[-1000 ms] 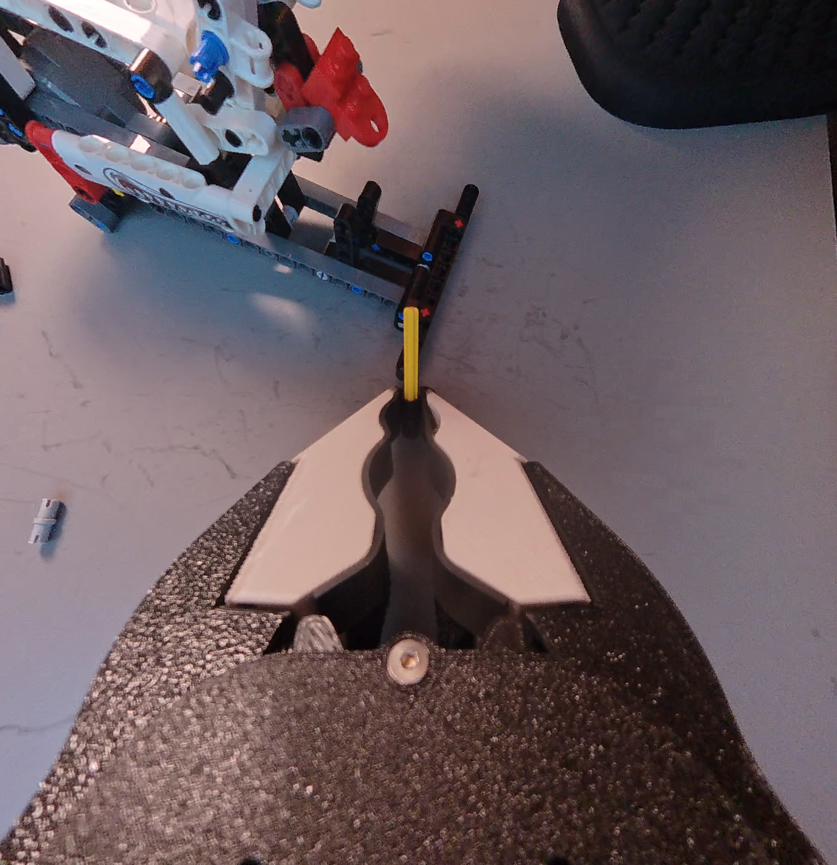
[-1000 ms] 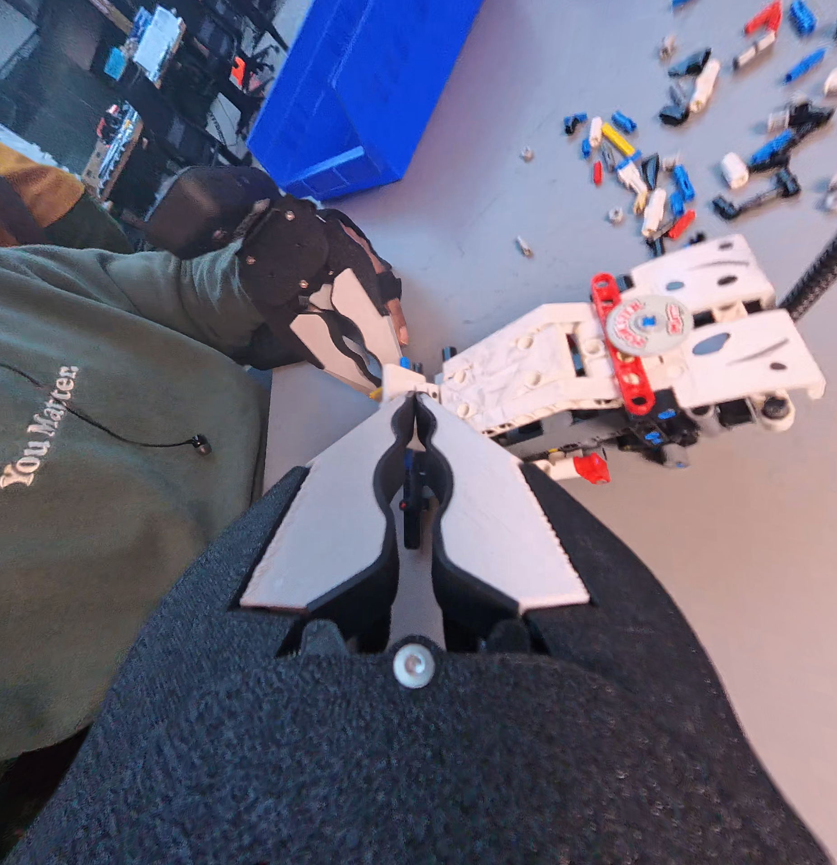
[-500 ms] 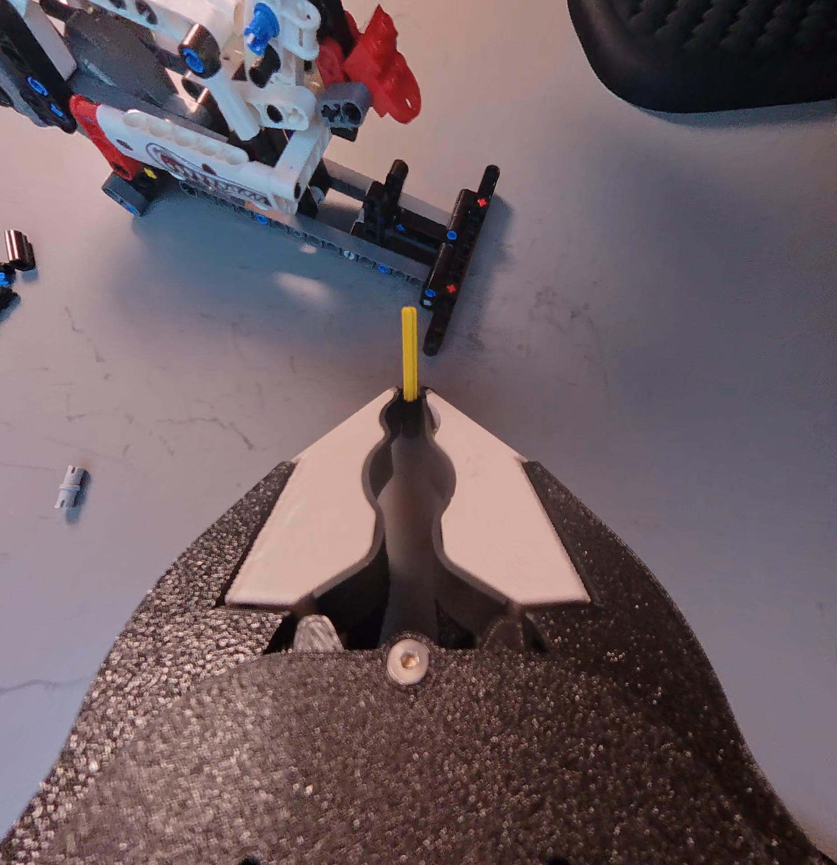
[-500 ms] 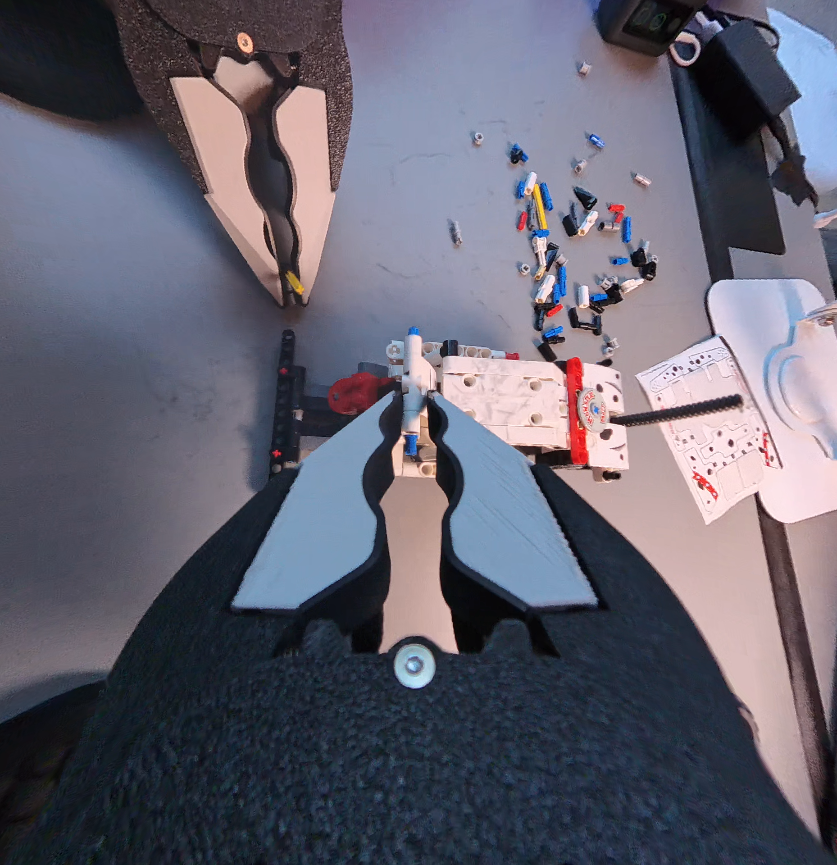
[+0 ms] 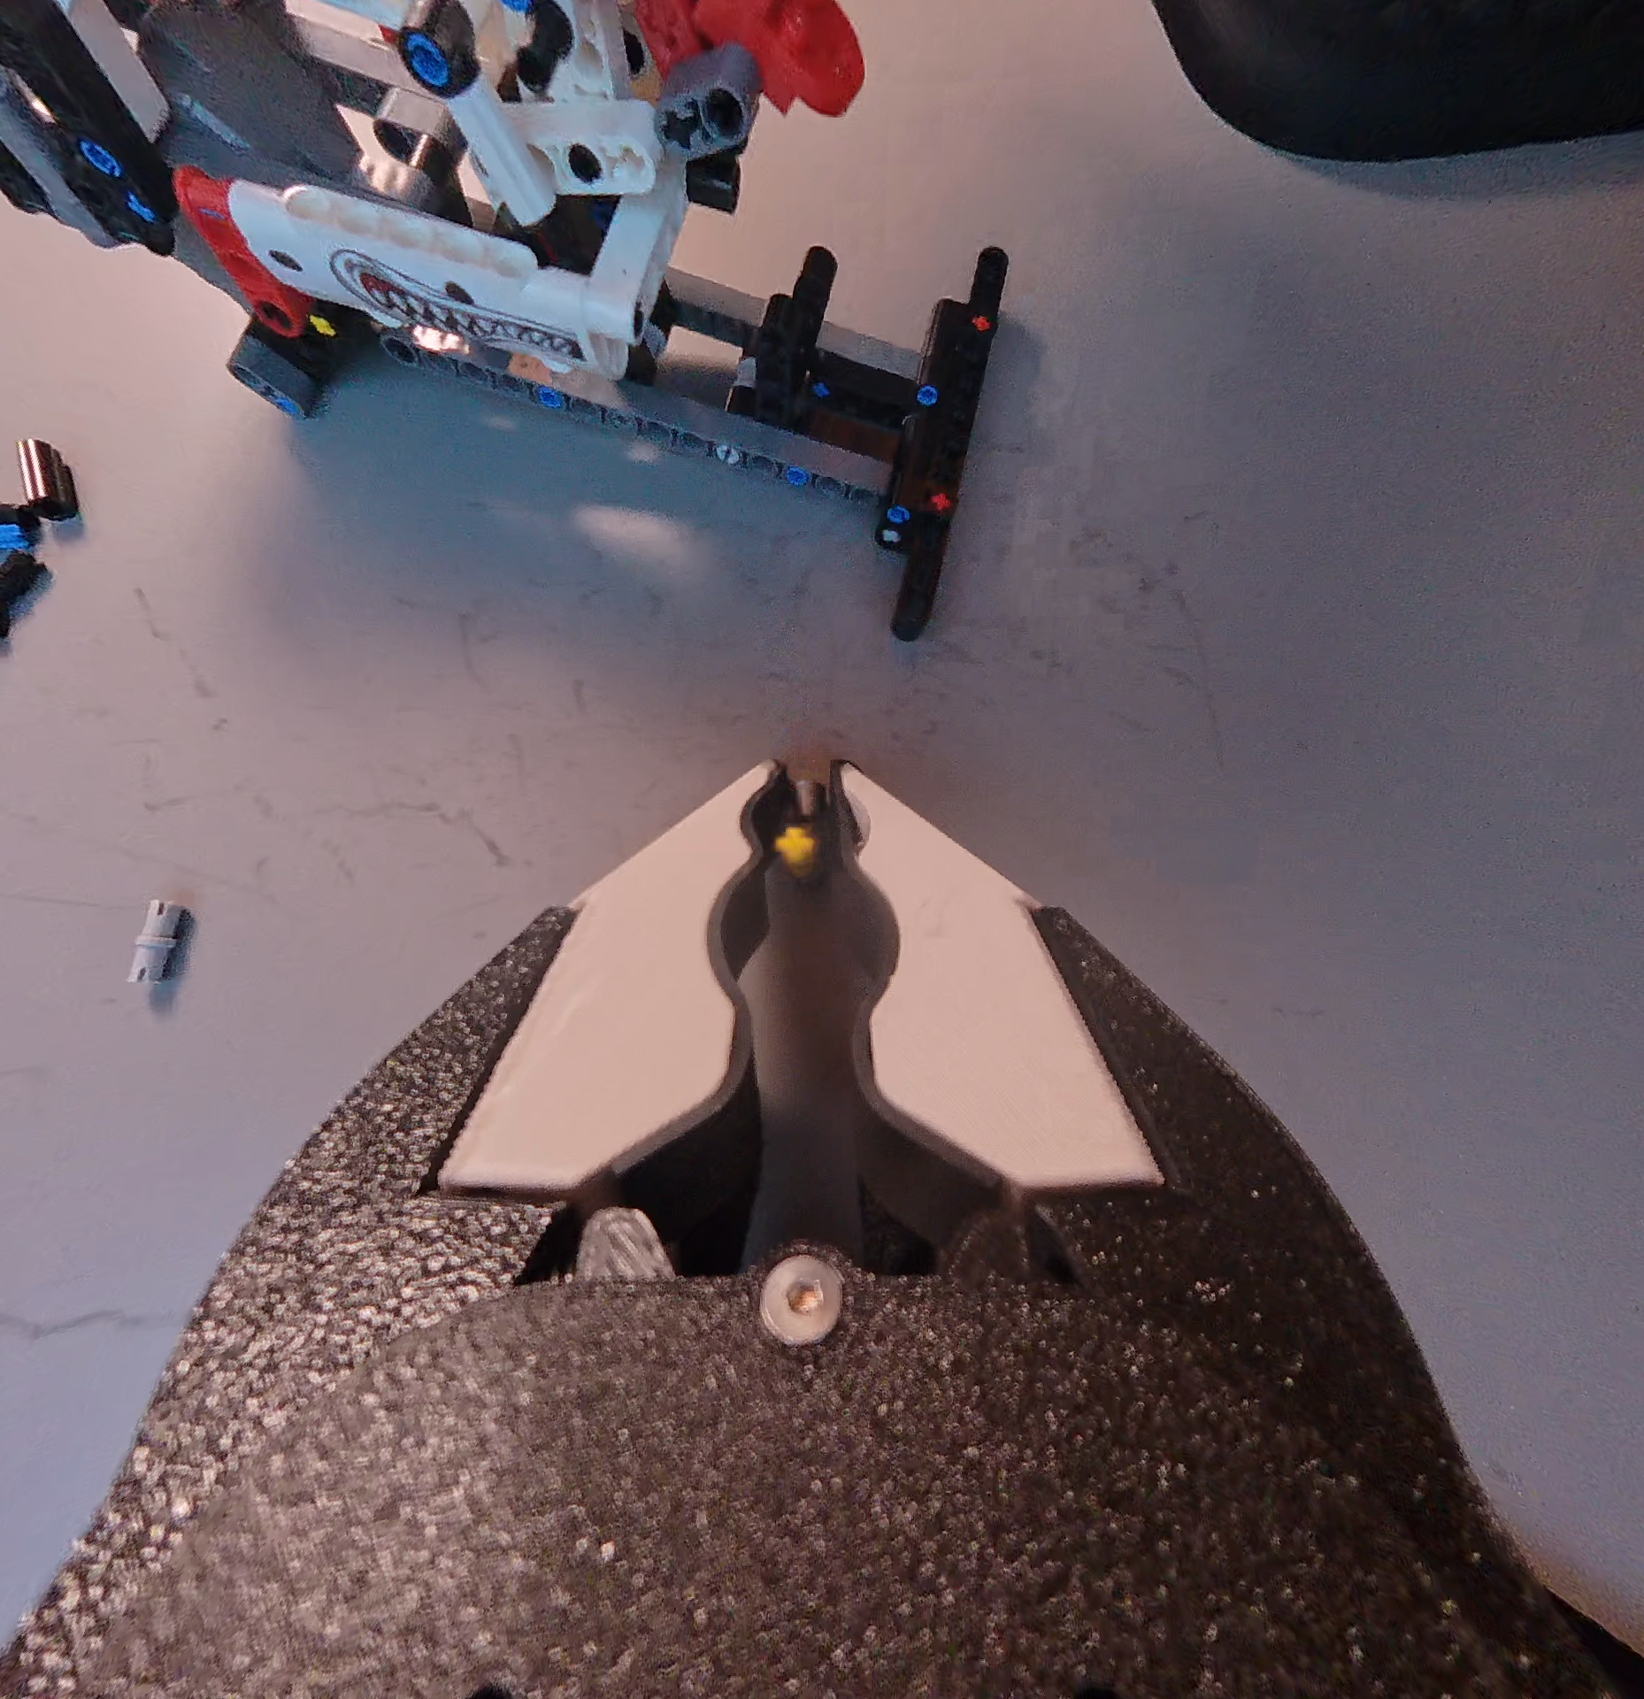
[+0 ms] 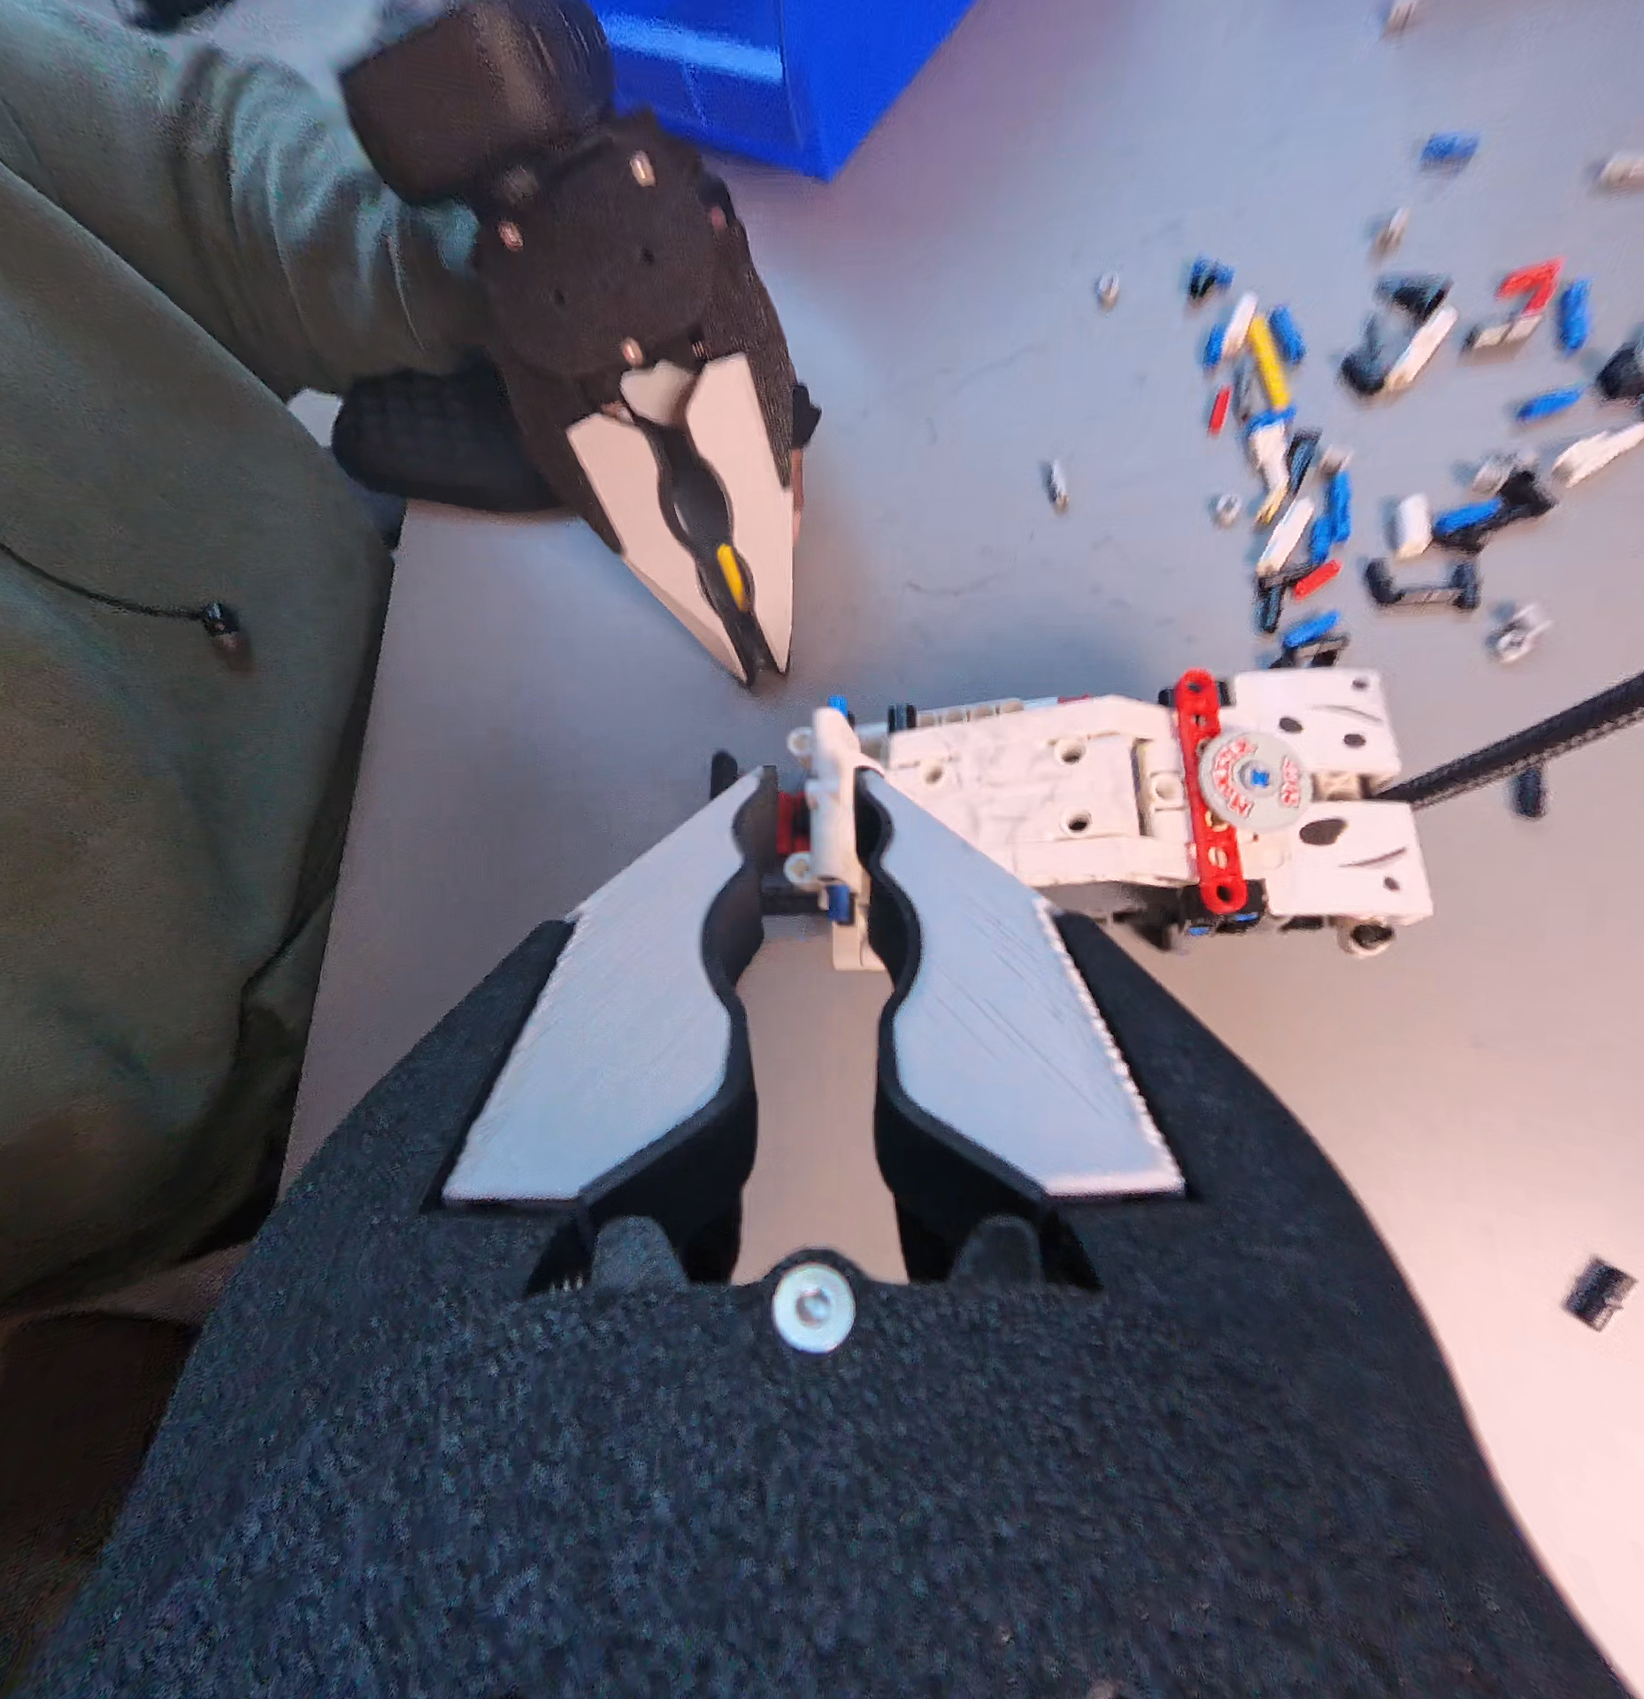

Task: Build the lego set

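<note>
Left wrist view: the yellow axle (image 5: 795, 844), sticking out forward half a second ago, now sits tipped back inside the closed left hand-held gripper (image 5: 807, 768), short of the model (image 5: 542, 276).

Right wrist view: the right hand-held gripper (image 6: 811, 781), part open, straddles the model's white end on the tabletop (image 6: 1351, 1149); insertion likely awaits regripping.

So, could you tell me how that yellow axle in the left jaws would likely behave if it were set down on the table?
The yellow axle looks like a thin, straight rod, so it is probably stiff and very light. Being slim and smooth-looking, it might slip between the left gripper jaws. Laid on the flat grey table, it could roll.
</note>
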Action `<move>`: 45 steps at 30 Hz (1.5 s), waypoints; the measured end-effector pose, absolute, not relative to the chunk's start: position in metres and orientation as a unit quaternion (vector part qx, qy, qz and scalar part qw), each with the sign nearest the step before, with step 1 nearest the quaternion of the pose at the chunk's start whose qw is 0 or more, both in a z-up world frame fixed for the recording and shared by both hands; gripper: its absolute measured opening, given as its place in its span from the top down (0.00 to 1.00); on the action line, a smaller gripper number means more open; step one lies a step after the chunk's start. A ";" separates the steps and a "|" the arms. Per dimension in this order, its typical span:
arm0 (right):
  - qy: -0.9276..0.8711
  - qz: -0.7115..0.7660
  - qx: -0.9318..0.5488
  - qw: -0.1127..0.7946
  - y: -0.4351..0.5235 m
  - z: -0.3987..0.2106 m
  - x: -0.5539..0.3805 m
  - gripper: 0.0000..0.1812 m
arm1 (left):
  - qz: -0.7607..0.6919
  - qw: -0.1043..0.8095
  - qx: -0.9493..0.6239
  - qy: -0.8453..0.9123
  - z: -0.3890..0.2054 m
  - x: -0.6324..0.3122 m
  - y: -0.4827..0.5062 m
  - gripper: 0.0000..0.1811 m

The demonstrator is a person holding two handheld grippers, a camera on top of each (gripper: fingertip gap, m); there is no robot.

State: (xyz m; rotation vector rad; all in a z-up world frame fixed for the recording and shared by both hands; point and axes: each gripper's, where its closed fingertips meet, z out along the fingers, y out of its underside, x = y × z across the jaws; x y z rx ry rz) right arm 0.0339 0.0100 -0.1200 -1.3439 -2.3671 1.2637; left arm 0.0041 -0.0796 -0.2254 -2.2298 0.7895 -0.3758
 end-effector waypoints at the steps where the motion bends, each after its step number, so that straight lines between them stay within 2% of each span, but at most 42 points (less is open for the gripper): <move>1: -0.781 0.432 -0.439 0.102 0.007 -0.109 0.035 0.89 | -0.143 0.365 -0.867 0.306 -0.225 0.003 -0.079 0.95; 4: -0.801 0.385 -0.417 0.190 0.003 -0.111 0.056 0.88 | -0.132 0.368 -0.869 0.302 -0.225 -0.005 -0.077 0.93; 10: -0.803 0.341 -0.437 0.220 -0.008 -0.175 0.089 0.90 | -0.163 0.412 -0.859 0.258 -0.204 -0.014 -0.069 0.86; 14: -0.786 0.353 -0.433 0.265 -0.005 -0.187 0.078 0.90 | -0.187 0.471 -0.832 0.226 -0.178 -0.009 -0.060 0.86; 17: -0.786 0.367 -0.418 0.268 -0.009 -0.192 0.068 0.90 | -0.206 0.478 -0.822 0.232 -0.174 0.008 -0.055 0.85; 33: -0.810 0.367 -0.364 0.277 -0.013 -0.201 0.046 0.90 | -0.191 0.400 -0.843 0.305 -0.207 0.047 -0.020 0.85; 37: -0.809 0.365 -0.365 0.283 -0.009 -0.200 0.038 0.96 | -0.175 0.397 -0.844 0.315 -0.212 0.046 -0.014 0.88; 45: -0.804 0.378 -0.375 0.265 -0.010 -0.200 0.038 0.96 | -0.159 0.401 -0.841 0.327 -0.213 0.041 -0.010 0.96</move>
